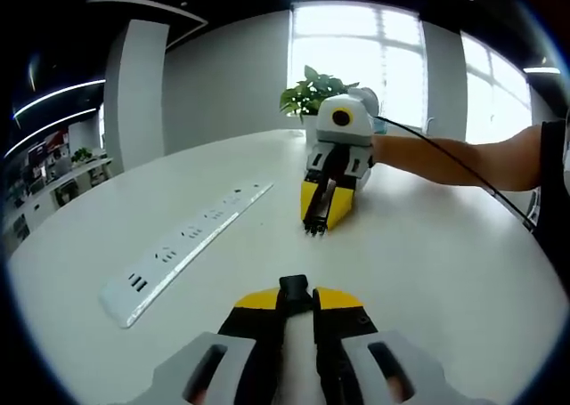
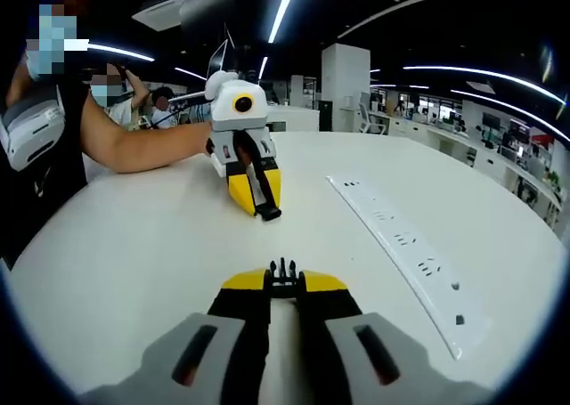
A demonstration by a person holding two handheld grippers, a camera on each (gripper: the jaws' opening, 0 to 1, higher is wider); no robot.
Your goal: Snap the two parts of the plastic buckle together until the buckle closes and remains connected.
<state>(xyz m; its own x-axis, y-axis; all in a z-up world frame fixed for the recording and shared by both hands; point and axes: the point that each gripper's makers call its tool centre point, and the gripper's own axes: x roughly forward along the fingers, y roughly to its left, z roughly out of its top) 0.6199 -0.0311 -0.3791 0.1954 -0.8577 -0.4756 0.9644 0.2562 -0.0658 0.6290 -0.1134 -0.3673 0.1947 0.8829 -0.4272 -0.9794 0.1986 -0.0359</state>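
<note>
My left gripper (image 1: 295,302) is shut on the black socket half of the buckle (image 1: 294,287), which pokes out between its yellow tips. In the right gripper view, my right gripper (image 2: 283,287) is shut on the black pronged half (image 2: 283,269). The two grippers face each other across a white table (image 1: 427,271), with a clear gap between the halves. In the left gripper view the right gripper (image 1: 326,211) holds the pronged half (image 1: 313,229) low over the table. From the right gripper view, the left gripper (image 2: 256,194) shows the socket half (image 2: 267,212) at its tip.
A long white power strip (image 1: 183,245) lies flat on the table beside the grippers, also seen as the power strip (image 2: 405,245). A potted plant (image 1: 312,92) stands at the far edge. A person's forearm (image 1: 445,160) reaches in behind each gripper.
</note>
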